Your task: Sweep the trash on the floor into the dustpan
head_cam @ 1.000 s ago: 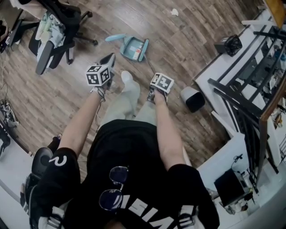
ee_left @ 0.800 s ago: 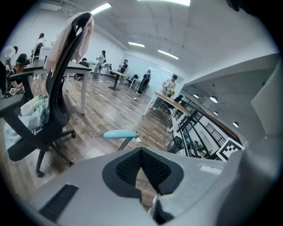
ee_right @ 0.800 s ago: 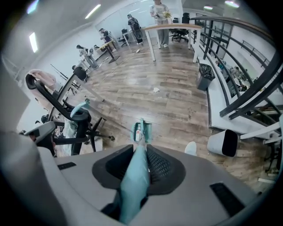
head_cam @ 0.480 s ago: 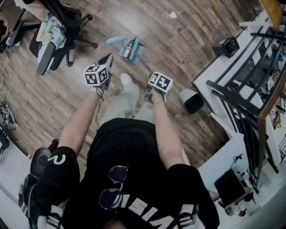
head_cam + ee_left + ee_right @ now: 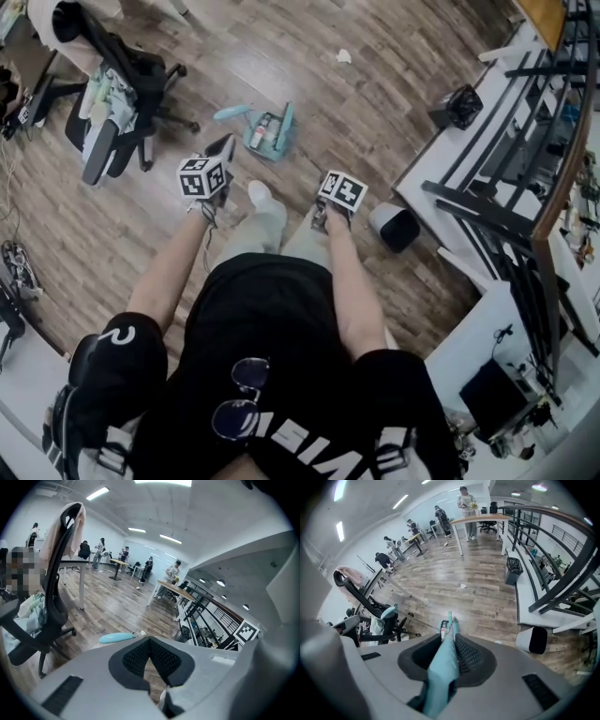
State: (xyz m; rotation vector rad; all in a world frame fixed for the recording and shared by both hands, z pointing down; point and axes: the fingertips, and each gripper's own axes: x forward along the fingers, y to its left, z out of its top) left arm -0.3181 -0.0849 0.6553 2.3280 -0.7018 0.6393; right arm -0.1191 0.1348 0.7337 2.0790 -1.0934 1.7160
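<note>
A teal dustpan (image 5: 270,131) with bits of trash in it sits on the wood floor ahead of the person's feet. Its long teal handle (image 5: 443,667) runs back between the jaws of my right gripper (image 5: 451,637), which is shut on it. In the head view the right gripper (image 5: 321,214) hangs by the person's right leg. A teal brush (image 5: 232,113) lies on the floor just left of the pan. My left gripper (image 5: 223,150) hovers near it, apart from it. In its own view the left gripper (image 5: 150,641) has its tips together with nothing between them. A crumpled white paper (image 5: 344,56) lies farther out.
An office chair (image 5: 112,103) draped with clothes stands to the left. A white bin (image 5: 394,225) sits on the floor at the right, by white desks and a black railing (image 5: 497,206). A black mesh bin (image 5: 457,105) stands farther back. Several people stand far off in the room.
The dustpan has turned on the floor and now lies a little nearer the grippers. Both grippers stay in front of the person, the right still on the handle.
</note>
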